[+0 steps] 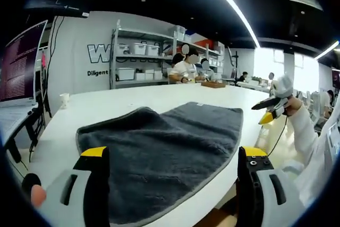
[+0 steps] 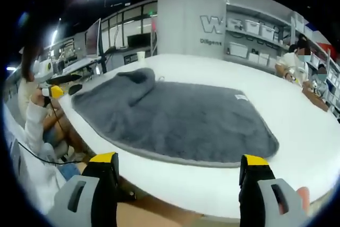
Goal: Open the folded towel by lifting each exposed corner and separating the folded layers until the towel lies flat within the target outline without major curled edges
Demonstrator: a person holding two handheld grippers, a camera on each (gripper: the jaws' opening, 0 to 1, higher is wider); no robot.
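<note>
Well apart, both tools (image 1: 172,158) (image 2: 178,166) off towel (image 2: 175,118)

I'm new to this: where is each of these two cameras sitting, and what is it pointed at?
Left gripper view: rides the left tool, looking across the grey towel on the white table; the right tool and a sleeve show at right.
Right gripper view: rides the right tool, facing the towel; the left tool shows at left.
Shared: towel, table, shelving.
</note>
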